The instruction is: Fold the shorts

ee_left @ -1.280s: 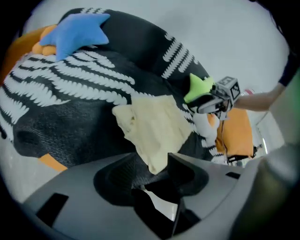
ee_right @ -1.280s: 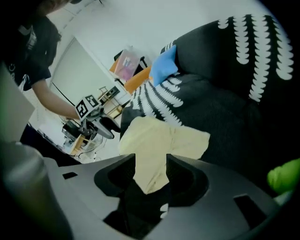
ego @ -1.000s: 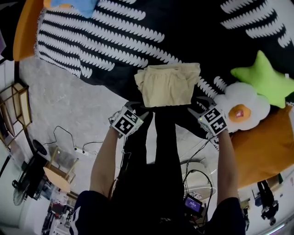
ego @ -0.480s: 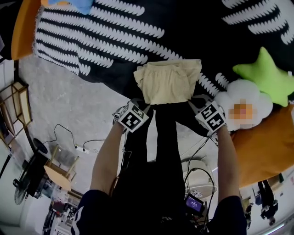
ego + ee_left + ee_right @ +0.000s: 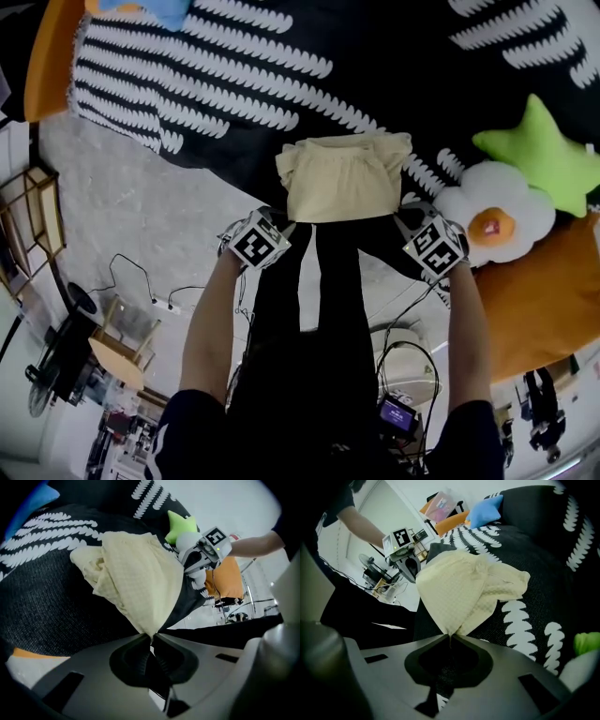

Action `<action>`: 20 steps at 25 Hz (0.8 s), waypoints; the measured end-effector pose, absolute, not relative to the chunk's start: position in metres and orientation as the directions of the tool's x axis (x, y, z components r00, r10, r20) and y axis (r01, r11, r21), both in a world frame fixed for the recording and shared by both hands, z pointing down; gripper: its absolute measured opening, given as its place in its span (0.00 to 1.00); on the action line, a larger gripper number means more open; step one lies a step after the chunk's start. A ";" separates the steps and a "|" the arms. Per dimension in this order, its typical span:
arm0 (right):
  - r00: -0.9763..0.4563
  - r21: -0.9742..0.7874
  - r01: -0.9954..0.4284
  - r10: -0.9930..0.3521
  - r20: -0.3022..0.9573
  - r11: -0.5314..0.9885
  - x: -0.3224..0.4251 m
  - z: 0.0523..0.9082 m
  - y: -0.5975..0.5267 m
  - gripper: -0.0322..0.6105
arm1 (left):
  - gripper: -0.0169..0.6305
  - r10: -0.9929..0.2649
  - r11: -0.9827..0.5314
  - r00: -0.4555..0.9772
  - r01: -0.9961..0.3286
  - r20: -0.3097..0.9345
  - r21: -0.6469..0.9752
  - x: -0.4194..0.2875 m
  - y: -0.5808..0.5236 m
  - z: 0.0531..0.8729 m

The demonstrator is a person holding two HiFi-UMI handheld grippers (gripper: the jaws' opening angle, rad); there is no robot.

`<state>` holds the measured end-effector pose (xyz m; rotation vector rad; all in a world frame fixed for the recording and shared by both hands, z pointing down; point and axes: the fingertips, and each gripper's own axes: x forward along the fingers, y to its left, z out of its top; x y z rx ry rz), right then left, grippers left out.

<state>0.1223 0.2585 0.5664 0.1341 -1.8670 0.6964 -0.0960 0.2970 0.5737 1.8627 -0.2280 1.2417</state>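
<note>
At near-left corner of shorts [image 5: 342, 178], left tongs [image 5: 151, 637] pressed together, pinching pale yellow cloth. At near-right corner, right tongs [image 5: 450, 637] pinching cloth same way. Shorts lie bunched on black blanket [image 5: 234, 84] with white pattern. Right of shorts: egg cushion [image 5: 492, 225], green star cushion [image 5: 539, 155].

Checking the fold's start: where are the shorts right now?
In the head view, the shorts lie mid-frame on the black-and-white blanket, left of the egg pillow, their near corners pinched by the left gripper and right gripper.
</note>
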 end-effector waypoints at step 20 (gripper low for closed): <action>-0.436 -0.298 -0.680 -0.042 0.899 0.670 0.116 0.492 0.257 0.76 | 0.66 0.187 -0.404 0.474 -0.761 0.861 0.507 -0.102 0.315 0.522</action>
